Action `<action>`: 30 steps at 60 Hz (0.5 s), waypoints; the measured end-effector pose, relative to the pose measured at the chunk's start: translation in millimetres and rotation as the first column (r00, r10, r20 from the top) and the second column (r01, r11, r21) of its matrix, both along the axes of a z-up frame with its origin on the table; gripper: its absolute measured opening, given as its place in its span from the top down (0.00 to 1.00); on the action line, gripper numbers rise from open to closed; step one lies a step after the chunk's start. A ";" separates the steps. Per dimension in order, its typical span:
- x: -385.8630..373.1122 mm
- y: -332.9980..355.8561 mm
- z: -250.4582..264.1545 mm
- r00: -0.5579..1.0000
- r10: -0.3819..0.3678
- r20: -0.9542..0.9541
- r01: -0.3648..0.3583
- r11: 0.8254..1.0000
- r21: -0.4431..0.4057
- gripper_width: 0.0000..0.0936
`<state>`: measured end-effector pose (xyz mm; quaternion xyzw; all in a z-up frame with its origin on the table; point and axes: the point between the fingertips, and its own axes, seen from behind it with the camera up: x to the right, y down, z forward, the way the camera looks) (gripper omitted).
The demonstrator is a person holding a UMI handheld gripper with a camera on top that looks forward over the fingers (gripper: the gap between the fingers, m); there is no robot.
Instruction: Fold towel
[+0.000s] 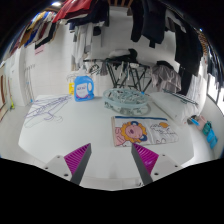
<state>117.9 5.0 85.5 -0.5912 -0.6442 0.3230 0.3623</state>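
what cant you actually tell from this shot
- Gripper, gripper view: open, holding nothing; the fingers' bases are cut off by the view's lower edge.
- Printed towel: cartoon print too small to read.
- Patterned cloth: too small to tell its folds.
- Box: label illegible.
- Table's edges: cut off.

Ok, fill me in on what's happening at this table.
A person holds the tool open above a white table, gripping nothing. Just ahead of its fingers lies a cartoon-printed towel, flat and not yet folded. Beyond are a pale patterned cloth, a blue-and-yellow box and a thin sheet.
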 end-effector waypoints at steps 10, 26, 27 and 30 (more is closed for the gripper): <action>-63.2 7.3 -36.4 1.000 0.016 0.012 -0.016 1.000 -0.008 0.09; -151.4 16.1 -81.8 0.999 0.009 0.048 -0.007 0.999 -0.034 0.09; -155.4 16.7 -83.6 0.999 0.007 0.050 -0.006 0.999 -0.036 0.09; -164.9 17.9 -89.6 0.998 0.007 0.057 -0.005 0.999 -0.040 0.09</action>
